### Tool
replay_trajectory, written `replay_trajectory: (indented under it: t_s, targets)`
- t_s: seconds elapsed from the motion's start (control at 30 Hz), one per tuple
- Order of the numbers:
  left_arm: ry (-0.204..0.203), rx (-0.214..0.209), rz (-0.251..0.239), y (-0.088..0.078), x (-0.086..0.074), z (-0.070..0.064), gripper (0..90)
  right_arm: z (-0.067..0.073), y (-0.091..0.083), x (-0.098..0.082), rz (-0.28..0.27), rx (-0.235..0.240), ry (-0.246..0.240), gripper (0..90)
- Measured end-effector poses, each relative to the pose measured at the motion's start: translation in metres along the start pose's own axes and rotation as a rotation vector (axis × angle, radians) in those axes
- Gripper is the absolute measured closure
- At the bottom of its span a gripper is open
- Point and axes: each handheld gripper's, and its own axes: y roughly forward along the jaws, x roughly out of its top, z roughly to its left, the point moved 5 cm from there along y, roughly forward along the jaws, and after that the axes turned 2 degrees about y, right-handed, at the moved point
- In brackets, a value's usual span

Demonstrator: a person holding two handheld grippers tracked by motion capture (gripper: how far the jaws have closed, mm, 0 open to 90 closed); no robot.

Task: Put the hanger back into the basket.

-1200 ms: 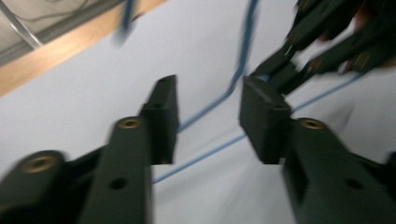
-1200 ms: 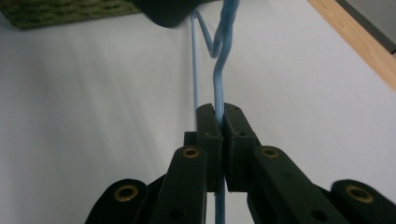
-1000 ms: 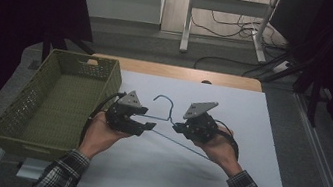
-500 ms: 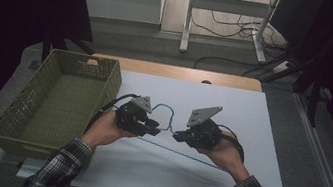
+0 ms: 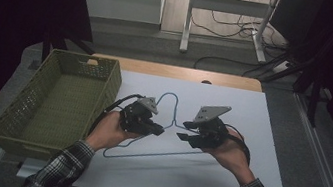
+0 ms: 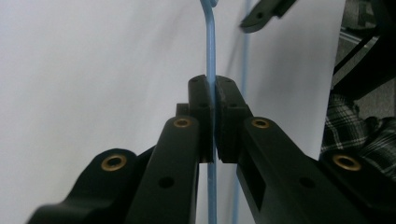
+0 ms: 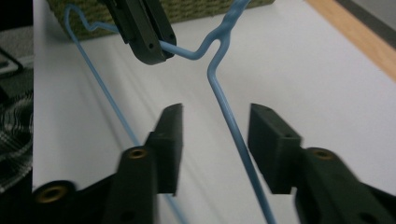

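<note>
The left gripper (image 6: 214, 88) pinches one shoulder wire of a blue wire hanger (image 5: 168, 124), its jaws pressed together on it. The right gripper (image 7: 215, 140) is spread, and the hanger's other shoulder wire runs between its jaws, untouched. A green basket (image 5: 59, 102) sits just beyond the left gripper.

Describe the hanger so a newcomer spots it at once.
On the white table, right of the green basket, lies a thin blue wire hanger. The left tool pinches it; the open right tool straddles its other arm.
</note>
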Motion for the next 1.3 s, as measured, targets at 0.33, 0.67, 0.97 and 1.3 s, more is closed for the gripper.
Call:
replay_trajectory:
  t_s: [0.33,0.67,0.97,1.3]
  targets:
    - [-0.115,0.060,-0.043,-0.031,-0.008,0.015,87.6,0.004,-0.025,0.000,-0.071,-0.085,0.069,14.6]
    - [-0.161,0.164,-0.099,-0.081,-0.008,0.026,87.6,0.006,-0.036,-0.016,-0.080,-0.096,0.171,4.7]
    - [-0.242,0.329,-0.136,-0.130,-0.044,0.054,87.6,0.011,-0.042,-0.031,-0.097,-0.081,0.235,0.0]
    - [-0.340,0.476,-0.166,-0.177,-0.101,0.080,87.6,0.010,-0.046,-0.060,-0.116,-0.121,0.287,0.0]
